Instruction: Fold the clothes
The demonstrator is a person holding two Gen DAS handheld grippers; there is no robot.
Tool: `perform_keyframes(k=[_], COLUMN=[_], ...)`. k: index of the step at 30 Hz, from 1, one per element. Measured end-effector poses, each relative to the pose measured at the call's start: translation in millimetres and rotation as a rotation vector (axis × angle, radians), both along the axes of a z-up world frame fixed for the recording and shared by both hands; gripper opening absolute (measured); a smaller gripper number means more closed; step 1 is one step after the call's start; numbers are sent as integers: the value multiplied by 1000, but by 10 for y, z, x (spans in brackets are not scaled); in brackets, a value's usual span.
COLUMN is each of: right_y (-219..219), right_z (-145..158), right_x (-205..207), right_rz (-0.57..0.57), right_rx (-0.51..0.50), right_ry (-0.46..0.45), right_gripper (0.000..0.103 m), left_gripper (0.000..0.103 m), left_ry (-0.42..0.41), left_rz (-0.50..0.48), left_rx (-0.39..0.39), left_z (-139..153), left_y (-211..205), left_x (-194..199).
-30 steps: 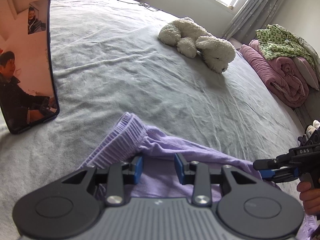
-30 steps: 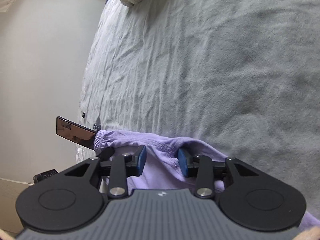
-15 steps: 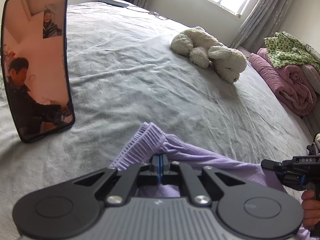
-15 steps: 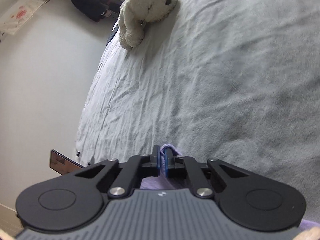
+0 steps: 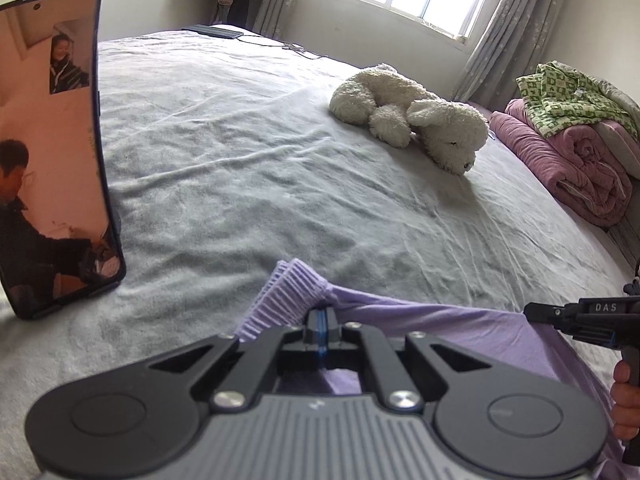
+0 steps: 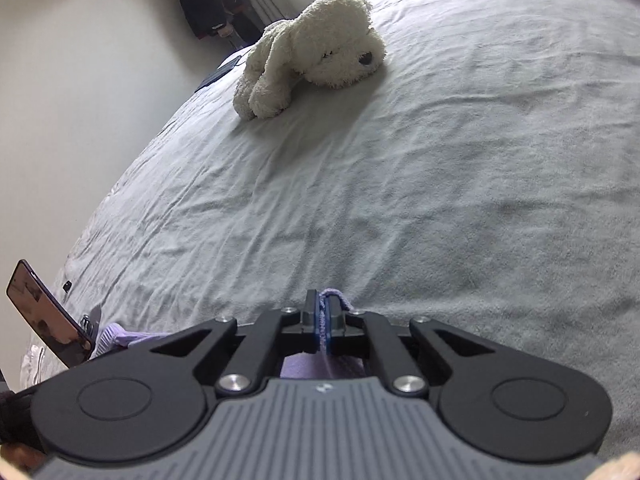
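Note:
A lilac garment with a ribbed cuff is held up over the grey bed. My left gripper is shut on its edge just behind the cuff. My right gripper is shut on another edge of the lilac garment, a small tuft showing past the pads. The cloth stretches between both grippers. The right gripper also shows in the left wrist view at the right edge, held by a hand.
A phone stands upright on the bed at the left, also in the right wrist view. A white plush dog lies farther back. Rolled pink quilt and green patterned clothes sit at right. A window is behind.
Both grippers went from open to shut on the lilac garment's edge. Both then lifted and tilted up, so more of the bed, the plush dog and the window show.

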State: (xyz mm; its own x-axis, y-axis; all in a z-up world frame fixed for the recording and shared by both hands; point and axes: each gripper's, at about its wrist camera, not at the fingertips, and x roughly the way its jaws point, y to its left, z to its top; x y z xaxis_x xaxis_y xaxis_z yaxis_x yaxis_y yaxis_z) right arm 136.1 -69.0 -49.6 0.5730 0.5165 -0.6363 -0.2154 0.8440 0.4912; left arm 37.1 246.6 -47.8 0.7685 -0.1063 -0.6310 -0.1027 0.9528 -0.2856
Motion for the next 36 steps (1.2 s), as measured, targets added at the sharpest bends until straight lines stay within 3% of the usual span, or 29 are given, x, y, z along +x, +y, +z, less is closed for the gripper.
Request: perform_keyframes(k=[3,5,6,7,9,19,22,25,29,34,36], right_y=[-2,-23,-34,-48,-98,21,177,299,357,507,574], right_z=[86,156,190,223,275,523,564,560,498,315,238], right_x=[-33,-104,-140,-182,-303,-1134,-1373,-1656,-1966,-2085,-2121], right_rz=[29,36,40,43,48,131,157,221,303,398,439], right_rx=[-24,-52,-66,-78,-93,-280,-430,-562,-624,-763,-825], right_ry=[16,7,2,-4,-20,-129,-146,-225,-335,-420,-453], right_gripper=[6,13,19,32,39,39,39,39,39,39,29], left_gripper=[5,7,7,8,12,23,28,28,27,25,24], left_ry=[-6,-12,-11,-7,-2,-3,20,28,39,62,60], left_rz=[-18,-25,-25,-25,-26,-22,-2,15,70,143,173], left_rx=[-15,-27,-30,-33,-41,-24,-40,-53,-88,-207,-231], left_z=[57,96,113,129,163,354,391,407,372,282,265], left_y=[-10,-8,-9,-9,-23,-131,-54,40,196,329,338], left_x=[-20,-47,-59,-69,-92,-443,-638,-811,-935,-958,-949])
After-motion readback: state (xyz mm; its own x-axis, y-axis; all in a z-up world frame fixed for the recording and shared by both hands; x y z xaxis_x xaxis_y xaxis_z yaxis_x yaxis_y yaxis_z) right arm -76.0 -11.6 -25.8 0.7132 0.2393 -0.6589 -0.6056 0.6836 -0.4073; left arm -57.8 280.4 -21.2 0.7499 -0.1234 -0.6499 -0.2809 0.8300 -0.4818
